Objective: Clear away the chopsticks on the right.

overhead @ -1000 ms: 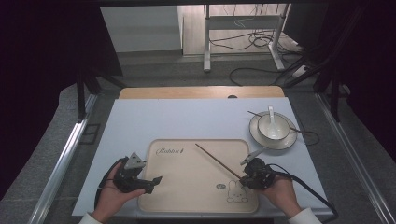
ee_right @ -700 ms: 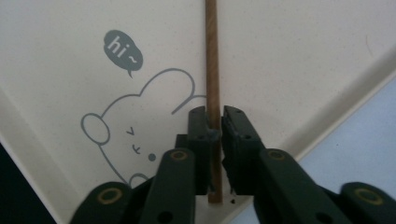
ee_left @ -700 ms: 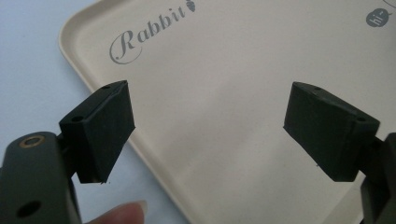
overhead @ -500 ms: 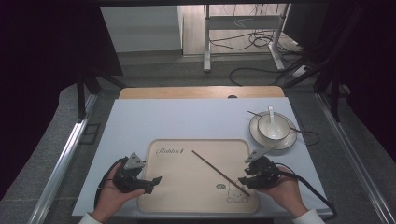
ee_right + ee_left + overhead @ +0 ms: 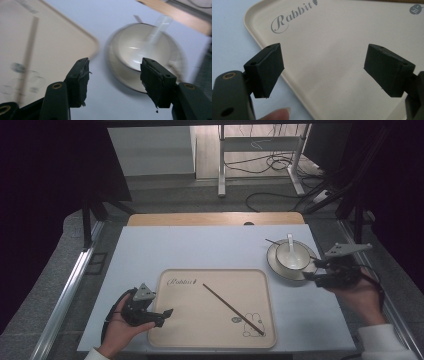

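Observation:
A beige tray (image 5: 180,320) printed "Rabbit" lies at the table's front middle, with one dark chopstick (image 5: 232,309) lying diagonally on it. To the right, a white bowl (image 5: 296,259) holding a white spoon (image 5: 290,243) stands on a plate (image 5: 275,264). My left gripper (image 5: 161,309) is open over the tray's left edge, and its view shows the bare tray (image 5: 337,37) between the jaws of the left gripper (image 5: 324,71). My right gripper (image 5: 311,270) is open just right of the plate. In its view the right gripper (image 5: 115,82) faces the bowl (image 5: 135,45), blurred.
A second thin stick (image 5: 272,241) pokes out from behind the plate at its far left. The pale blue table top (image 5: 200,250) ends in a wooden strip (image 5: 215,218) at the back. Cables and desk legs (image 5: 222,165) lie on the floor beyond.
My right gripper has left the chopstick's near end on the tray and moved right and away to beside the plate. The chopstick now lies loose. The left gripper has stayed put.

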A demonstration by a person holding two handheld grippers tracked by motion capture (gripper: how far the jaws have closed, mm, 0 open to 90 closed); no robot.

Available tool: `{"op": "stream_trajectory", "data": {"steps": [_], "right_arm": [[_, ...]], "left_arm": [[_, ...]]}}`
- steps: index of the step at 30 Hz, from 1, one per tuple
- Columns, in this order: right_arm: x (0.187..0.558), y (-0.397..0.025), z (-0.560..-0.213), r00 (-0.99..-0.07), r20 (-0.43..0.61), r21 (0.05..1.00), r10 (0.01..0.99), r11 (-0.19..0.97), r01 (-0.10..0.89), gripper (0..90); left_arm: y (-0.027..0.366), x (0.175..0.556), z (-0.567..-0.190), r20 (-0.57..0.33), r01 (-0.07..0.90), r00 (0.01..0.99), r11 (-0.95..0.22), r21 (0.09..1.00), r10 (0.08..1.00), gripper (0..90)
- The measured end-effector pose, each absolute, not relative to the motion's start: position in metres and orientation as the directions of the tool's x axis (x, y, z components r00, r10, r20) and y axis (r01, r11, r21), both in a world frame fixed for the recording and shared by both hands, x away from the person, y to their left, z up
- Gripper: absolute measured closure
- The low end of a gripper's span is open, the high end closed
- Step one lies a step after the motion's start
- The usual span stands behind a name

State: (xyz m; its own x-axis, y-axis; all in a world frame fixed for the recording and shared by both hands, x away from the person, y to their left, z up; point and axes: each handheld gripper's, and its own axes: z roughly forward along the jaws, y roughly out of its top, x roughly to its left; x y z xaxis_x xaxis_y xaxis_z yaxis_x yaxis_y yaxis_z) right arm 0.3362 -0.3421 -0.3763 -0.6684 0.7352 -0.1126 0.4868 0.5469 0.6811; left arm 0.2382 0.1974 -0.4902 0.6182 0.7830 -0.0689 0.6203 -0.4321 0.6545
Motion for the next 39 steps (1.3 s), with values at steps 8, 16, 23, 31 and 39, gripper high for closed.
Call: {"op": "stream_trajectory", "data": {"steps": [8,16,23,31,39], "right_arm": [[0.398,-0.397,-0.382,-0.624,-0.168,0.572,0.763,0.591,0.569,41.1],[0.443,-0.413,-0.421,-0.64,-0.16,0.421,0.752,0.638,0.645,49.4],[0.464,-0.411,-0.445,-0.671,-0.164,0.335,0.723,0.681,0.651,56.7],[0.474,-0.405,-0.461,-0.711,-0.215,0.252,0.669,0.742,0.622,68.5],[0.471,-0.404,-0.461,-0.744,-0.211,0.27,0.634,0.769,0.579,76.8]], "left_arm": [[0.196,0.239,-0.492,-0.07,0.627,0.615,-0.433,0.648,0.786,16.2],[0.198,0.24,-0.493,-0.071,0.635,0.607,-0.43,0.641,0.791,16.2],[0.2,0.24,-0.493,-0.071,0.638,0.601,-0.425,0.642,0.796,16.2],[0.201,0.239,-0.493,-0.069,0.639,0.598,-0.424,0.641,0.798,16.2],[0.201,0.24,-0.494,-0.071,0.64,0.601,-0.427,0.638,0.796,16.2]]}}
